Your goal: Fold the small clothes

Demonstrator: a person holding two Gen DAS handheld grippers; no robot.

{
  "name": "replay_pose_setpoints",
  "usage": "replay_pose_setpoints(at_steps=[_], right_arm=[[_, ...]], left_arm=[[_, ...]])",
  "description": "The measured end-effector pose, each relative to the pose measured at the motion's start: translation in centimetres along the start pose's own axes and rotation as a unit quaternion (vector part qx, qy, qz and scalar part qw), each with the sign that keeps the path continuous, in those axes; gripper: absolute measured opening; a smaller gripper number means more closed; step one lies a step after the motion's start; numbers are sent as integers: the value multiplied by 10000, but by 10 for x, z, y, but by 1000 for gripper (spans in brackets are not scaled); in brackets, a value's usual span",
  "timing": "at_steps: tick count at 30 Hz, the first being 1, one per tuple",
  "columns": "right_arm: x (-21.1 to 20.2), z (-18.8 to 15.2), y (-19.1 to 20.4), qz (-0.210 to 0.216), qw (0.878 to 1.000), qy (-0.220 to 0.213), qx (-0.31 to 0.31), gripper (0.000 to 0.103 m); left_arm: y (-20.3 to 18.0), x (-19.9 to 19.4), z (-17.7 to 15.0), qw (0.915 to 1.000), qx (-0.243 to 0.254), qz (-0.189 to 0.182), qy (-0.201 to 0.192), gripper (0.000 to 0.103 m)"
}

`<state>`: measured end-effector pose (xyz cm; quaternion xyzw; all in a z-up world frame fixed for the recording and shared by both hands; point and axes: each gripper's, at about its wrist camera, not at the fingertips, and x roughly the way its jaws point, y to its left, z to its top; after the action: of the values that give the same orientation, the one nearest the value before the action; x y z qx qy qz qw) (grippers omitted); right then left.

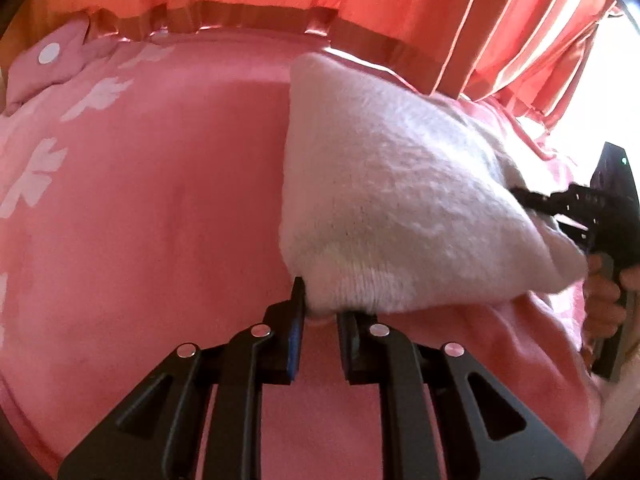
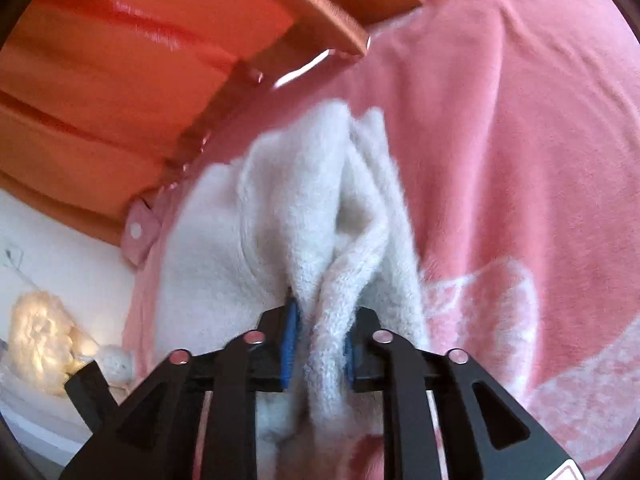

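Observation:
A small white fuzzy garment [image 1: 400,200] hangs stretched above a pink blanket [image 1: 160,208]. My left gripper [image 1: 322,312] is shut on its near lower corner. My right gripper [image 2: 320,332] is shut on a bunched edge of the same garment [image 2: 304,220]. It also shows at the right edge of the left wrist view [image 1: 532,200], holding the garment's far corner. The cloth sags between the two grippers. Its far side is hidden.
The pink blanket with pale flower prints covers a bed [image 2: 520,160]. A pink pillow [image 1: 48,68] lies at the far left. Orange curtains [image 1: 440,8] hang behind. A wooden bed frame [image 2: 320,12] and plush toys [image 2: 44,340] sit at the left.

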<state>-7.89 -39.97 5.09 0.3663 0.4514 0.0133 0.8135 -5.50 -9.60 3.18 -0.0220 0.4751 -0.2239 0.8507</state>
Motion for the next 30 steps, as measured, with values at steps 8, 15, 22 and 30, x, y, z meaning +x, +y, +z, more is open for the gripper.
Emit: replay_pose_setpoints(at_steps=[8,15,22,30], right_arm=[[10,38,12,-264,9993,-149,-231,58],[9,66,65,-207,9910,-311,-1287,12],[68,53,23,-1369,9790,268,-1486,12],[-24,17,30,-247,9950,143,-959,51]], left_arm=[[-8,-61,16,9955,-101,-716,-620,52],[-17,-18,37,9988,-76,-232,-422,50],[-23,4,28,9993,148,129,-303,54],[-21,7,27,9994,125,218,-227,58]])
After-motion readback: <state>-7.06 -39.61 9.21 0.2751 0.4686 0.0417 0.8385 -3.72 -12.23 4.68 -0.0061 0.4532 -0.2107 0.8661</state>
